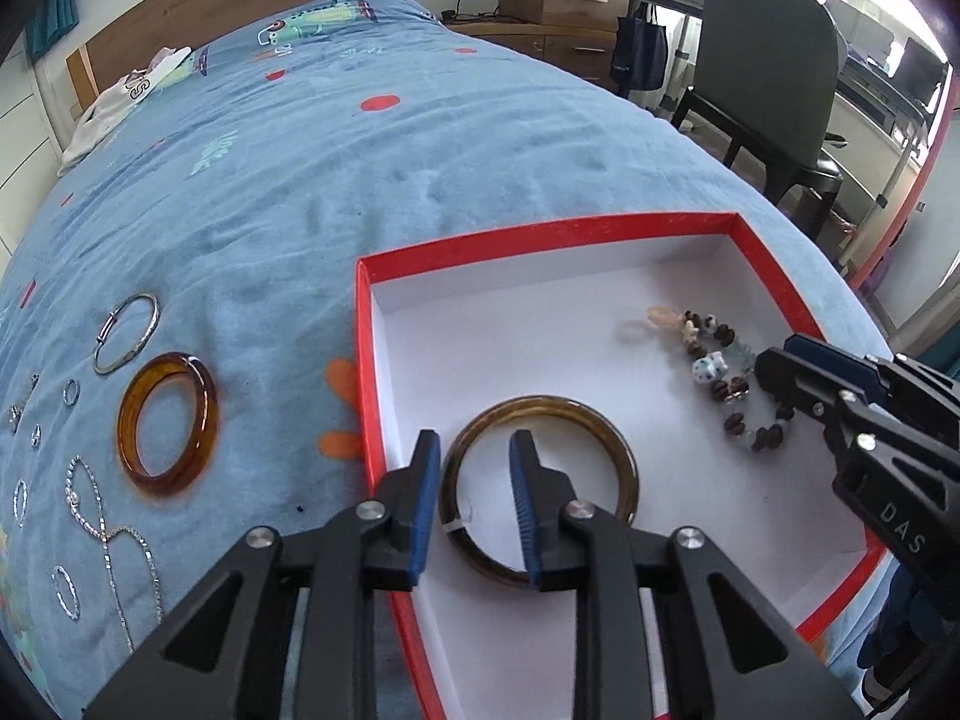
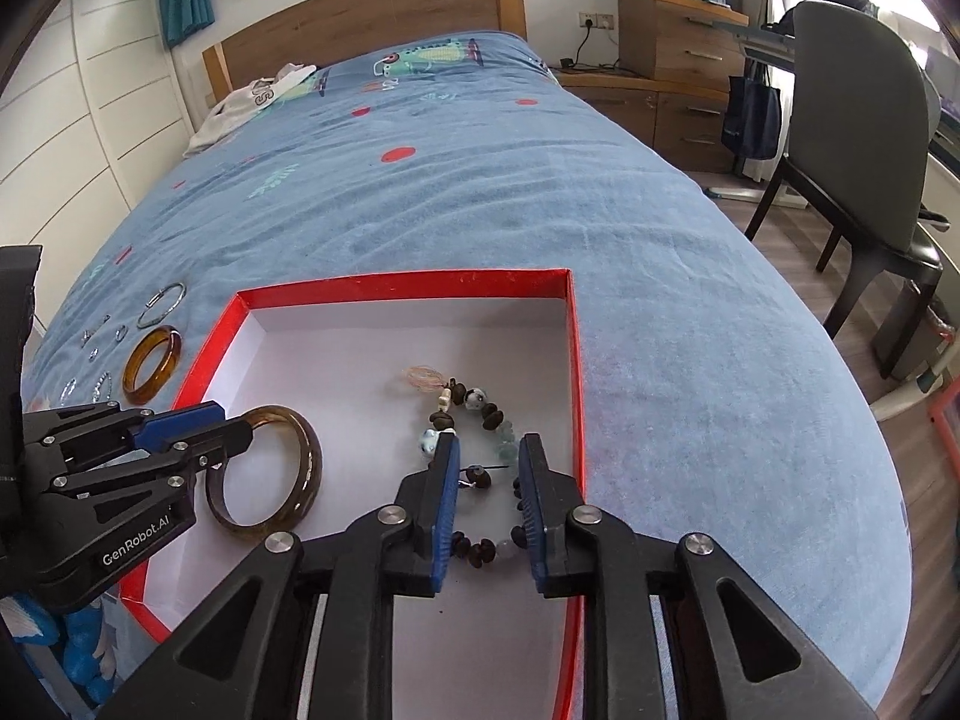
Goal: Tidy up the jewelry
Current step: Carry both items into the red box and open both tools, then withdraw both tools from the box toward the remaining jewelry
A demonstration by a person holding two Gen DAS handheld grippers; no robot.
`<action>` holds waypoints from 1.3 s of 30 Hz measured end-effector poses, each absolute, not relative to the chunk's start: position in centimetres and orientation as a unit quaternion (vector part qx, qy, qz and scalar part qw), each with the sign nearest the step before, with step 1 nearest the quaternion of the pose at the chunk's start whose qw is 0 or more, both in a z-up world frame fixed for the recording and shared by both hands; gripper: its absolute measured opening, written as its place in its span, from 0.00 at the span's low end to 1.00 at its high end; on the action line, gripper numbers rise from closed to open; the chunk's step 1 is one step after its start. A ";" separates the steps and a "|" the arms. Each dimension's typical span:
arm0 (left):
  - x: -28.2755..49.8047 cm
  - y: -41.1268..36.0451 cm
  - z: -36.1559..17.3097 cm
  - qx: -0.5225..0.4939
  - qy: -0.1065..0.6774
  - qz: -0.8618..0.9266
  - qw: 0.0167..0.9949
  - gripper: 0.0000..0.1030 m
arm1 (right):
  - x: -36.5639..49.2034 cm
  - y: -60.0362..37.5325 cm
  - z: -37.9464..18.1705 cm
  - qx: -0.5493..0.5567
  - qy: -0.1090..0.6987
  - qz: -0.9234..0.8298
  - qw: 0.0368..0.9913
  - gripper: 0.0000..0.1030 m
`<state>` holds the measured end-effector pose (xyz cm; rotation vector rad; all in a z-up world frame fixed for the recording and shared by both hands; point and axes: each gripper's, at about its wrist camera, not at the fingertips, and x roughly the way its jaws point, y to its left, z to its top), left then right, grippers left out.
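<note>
Left gripper (image 1: 474,501): nearest the left wrist camera, inside the near left corner of the red box (image 1: 540,234). Jaws parted. They straddle the near left arc of the dark amber bangle (image 1: 624,462), one blue pad outside the ring and one inside it. The pads do not press on it. The bangle lies flat on the white floor of the box.

Right gripper (image 2: 489,504): inside the same box, toward its right wall. Jaws parted, blue pads either side of the beaded bracelet (image 2: 480,552). A gap shows between each pad and the beads; nothing is pinched. The bracelet lies loosely on the box floor, with brown, white and pale beads and a pinkish tassel at its far end.

The box is a shallow red-rimmed tray with a white interior. It rests on the blue bedspread (image 1: 360,180).

Jewelry outside the box, on the bedspread to its left: an orange amber bangle (image 1: 168,423) lying flat, a silver bangle (image 1: 126,333) just beyond it, and a silver chain (image 1: 114,540) nearer the camera. Several small rings (image 1: 71,391) lie around them. The count is uncertain, as that edge of the view is distorted.

Beyond the bed: wooden headboard (image 2: 360,18), grey chair (image 2: 864,138).
</note>
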<state>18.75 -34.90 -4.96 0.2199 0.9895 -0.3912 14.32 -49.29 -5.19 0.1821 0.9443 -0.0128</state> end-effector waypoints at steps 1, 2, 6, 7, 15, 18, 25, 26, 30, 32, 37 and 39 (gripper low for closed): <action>18.4 -34.9 -4.6 0.106 0.465 -0.190 0.858 0.31 | 14.2 -49.1 -5.0 0.086 0.452 -0.004 0.888 0.30; 18.1 -34.9 -4.2 0.106 0.459 -0.192 0.861 0.37 | 14.1 -48.9 -4.8 0.085 0.450 -0.004 0.889 0.33; 17.2 -34.1 -2.2 0.091 0.447 -0.200 0.867 0.38 | 13.4 -49.0 -3.6 0.088 0.435 -0.013 0.896 0.45; 16.9 -33.7 -1.6 0.089 0.441 -0.200 0.870 0.38 | 13.2 -49.1 -3.1 0.090 0.432 -0.016 0.897 0.45; 15.0 -28.7 2.6 0.063 0.415 -0.184 0.889 0.41 | 10.7 -49.4 0.8 0.099 0.403 -0.031 0.909 0.45; 14.0 -26.4 3.7 0.056 0.412 -0.176 0.892 0.41 | 9.5 -49.3 2.2 0.107 0.392 -0.031 0.913 0.46; 11.5 -20.0 6.1 0.036 0.407 -0.127 0.904 0.46 | 7.1 -47.8 5.0 0.118 0.369 -0.020 0.922 0.46; 11.2 -19.1 6.5 0.033 0.403 -0.120 0.907 0.47 | 6.8 -47.5 5.4 0.118 0.366 -0.018 0.923 0.46; 9.6 -15.0 8.3 0.020 0.384 -0.095 0.918 0.49 | 5.7 -46.0 7.3 0.119 0.350 -0.007 0.929 0.48; 8.8 -13.1 9.3 0.019 0.372 -0.084 0.924 0.50 | 5.4 -45.1 8.1 0.117 0.344 -0.002 0.932 0.49; 6.8 -9.3 10.8 0.019 0.356 -0.064 0.932 0.52 | 4.4 -42.7 9.6 0.116 0.334 0.010 0.936 0.52; 5.9 -7.8 11.1 0.015 0.351 -0.058 0.935 0.52 | 4.1 -41.8 10.0 0.112 0.333 0.013 0.936 0.53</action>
